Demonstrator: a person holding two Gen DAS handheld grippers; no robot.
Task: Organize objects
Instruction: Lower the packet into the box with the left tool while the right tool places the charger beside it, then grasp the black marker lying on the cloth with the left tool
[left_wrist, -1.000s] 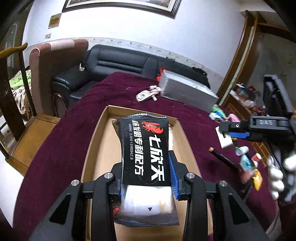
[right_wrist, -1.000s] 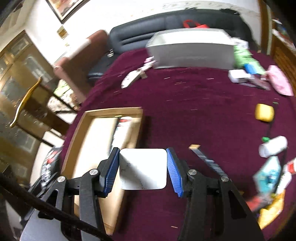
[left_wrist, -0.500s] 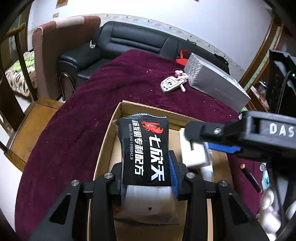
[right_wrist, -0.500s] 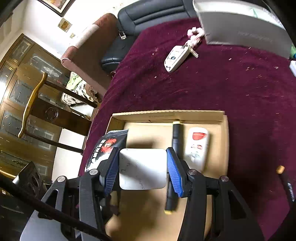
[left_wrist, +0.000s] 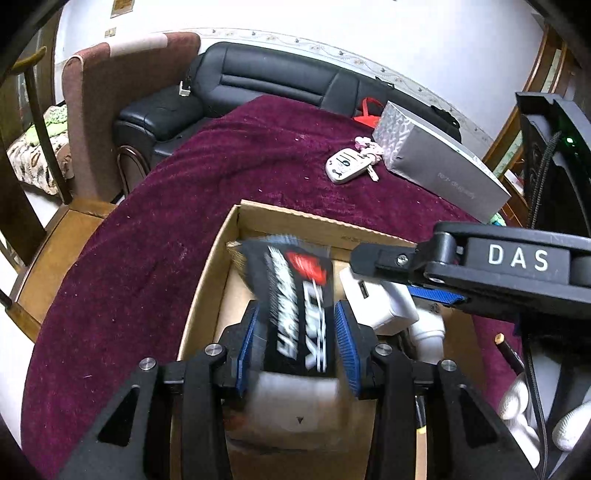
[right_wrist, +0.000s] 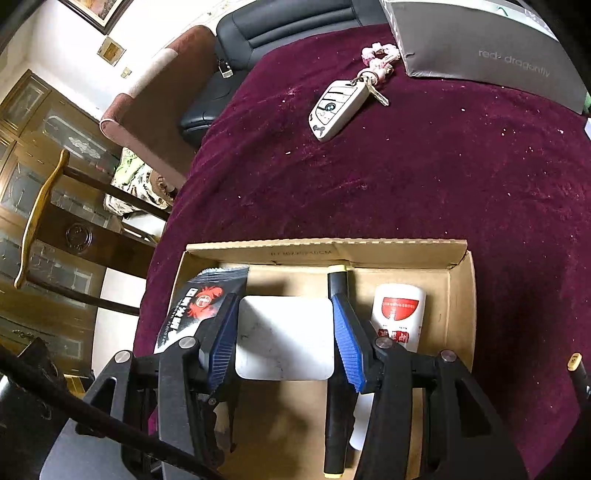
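Note:
An open cardboard box (left_wrist: 218, 280) lies on the maroon tablecloth. My left gripper (left_wrist: 295, 347) hangs over its left part, jaws opening. A black snack packet (left_wrist: 295, 295) with a red crab logo sits between them, blurred and tilted left, with a thin gap at each blue pad. My right gripper (right_wrist: 284, 332) is shut on a white charger block (right_wrist: 284, 336) above the middle of the box (right_wrist: 332, 251). The charger (left_wrist: 373, 299) hangs just right of the packet (right_wrist: 199, 306). In the box lie a black marker (right_wrist: 338, 291) and a white bottle (right_wrist: 397, 314) with a red label.
A white car key (right_wrist: 338, 107) with a pink charm and a long grey carton (right_wrist: 480, 48) lie beyond the box. A pencil (left_wrist: 509, 350) rests right of the box, near a white-gloved hand (left_wrist: 517, 410). A black sofa (left_wrist: 280, 81) and a wooden chair (right_wrist: 40, 206) stand past the table's edge.
Both grippers came in over the box and sank. The right one, still holding the charger, swung in from the right. The packet has tilted and loosened between the left jaws.

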